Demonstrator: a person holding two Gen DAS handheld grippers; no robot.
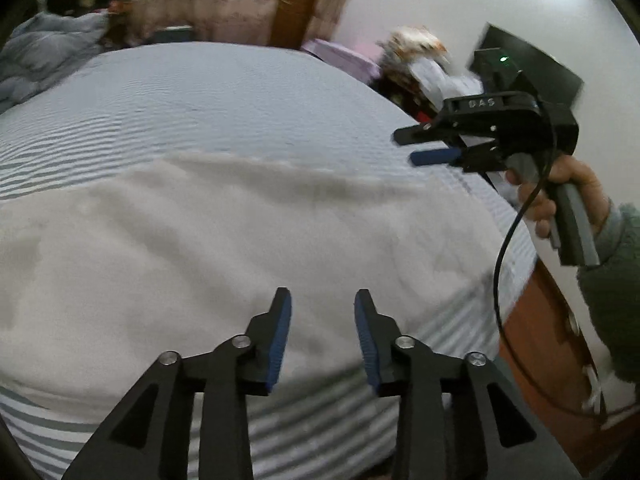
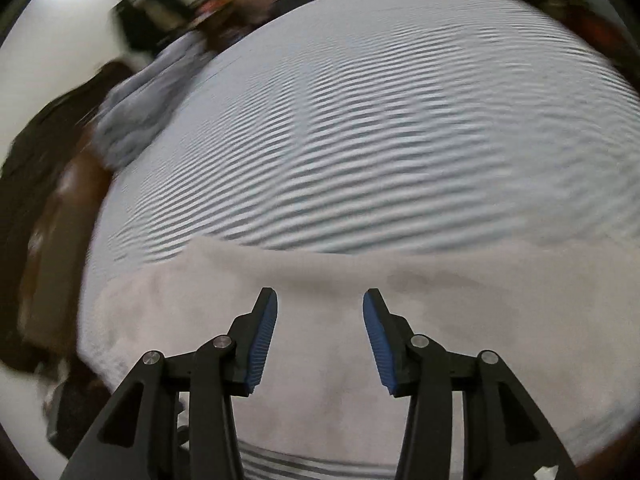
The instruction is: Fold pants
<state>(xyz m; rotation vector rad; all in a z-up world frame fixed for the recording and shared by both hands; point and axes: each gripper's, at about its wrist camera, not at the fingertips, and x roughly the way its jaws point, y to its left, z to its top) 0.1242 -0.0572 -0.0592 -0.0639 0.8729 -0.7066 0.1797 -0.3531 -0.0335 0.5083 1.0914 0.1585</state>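
Two gripper units, left gripper (image 1: 322, 300) and right gripper (image 2: 319, 300), both parted and empty above one white pants (image 1: 200, 248) on one striped bed (image 1: 200, 92).

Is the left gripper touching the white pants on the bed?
Apart: in the left wrist view, the left gripper hangs open above the white pants, nothing between its pads.

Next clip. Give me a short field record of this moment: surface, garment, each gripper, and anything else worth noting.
surface: blue-and-white striped bed sheet
garment: white fuzzy pants, lying flat on the sheet
left gripper: open, nothing between the blue pads, above the pants
right gripper: open, empty, above the pants; held by a hand in a green sleeve
background: grey bedding at the far corner
image quality: motion blur in both views
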